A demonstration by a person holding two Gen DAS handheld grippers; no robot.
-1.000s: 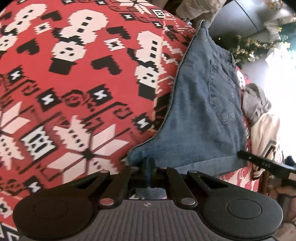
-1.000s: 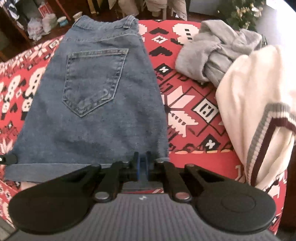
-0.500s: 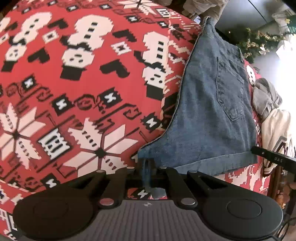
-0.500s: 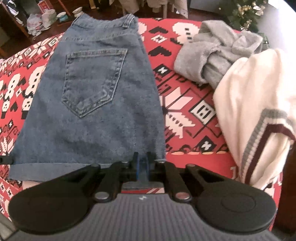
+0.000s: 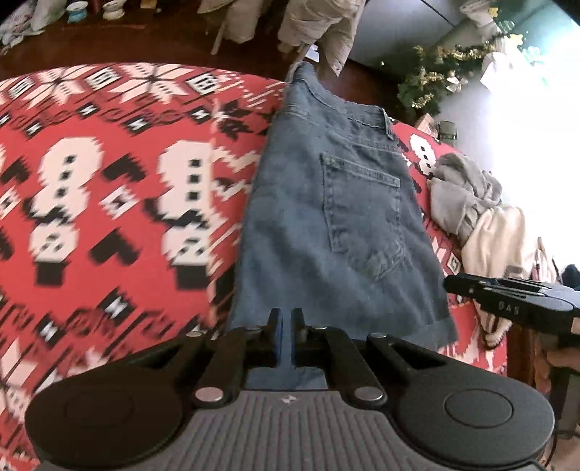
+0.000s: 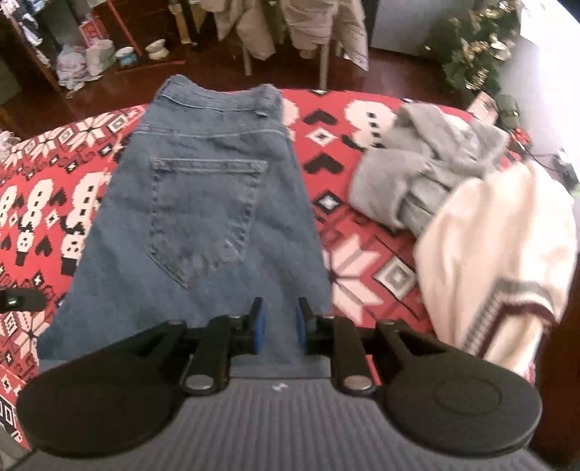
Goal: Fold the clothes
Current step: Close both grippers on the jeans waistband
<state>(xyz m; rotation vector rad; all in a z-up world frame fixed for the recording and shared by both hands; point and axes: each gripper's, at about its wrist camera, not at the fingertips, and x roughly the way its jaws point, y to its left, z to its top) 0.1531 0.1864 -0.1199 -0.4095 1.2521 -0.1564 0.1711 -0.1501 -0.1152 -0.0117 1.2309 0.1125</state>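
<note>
Denim shorts (image 6: 203, 224) flat on red patterned cover (image 5: 108, 203). Left gripper (image 5: 286, 326) clamped on hem. Right gripper (image 6: 279, 319) just opening, hem loose between. Only right view shows jumper's (image 6: 500, 253) striped trim.

Under my work lies a red blanket (image 6: 326, 152) patterned with white snowmen, snowflakes and black hearts, covering the surface. Beyond its far edge I see dark wooden floor (image 6: 398, 76), a tinsel-trimmed Christmas tree (image 6: 471, 54) at the far right, and pale garments draped over chairs (image 6: 290, 25). Cups and bowls (image 6: 156, 49) stand at the far left.
</note>
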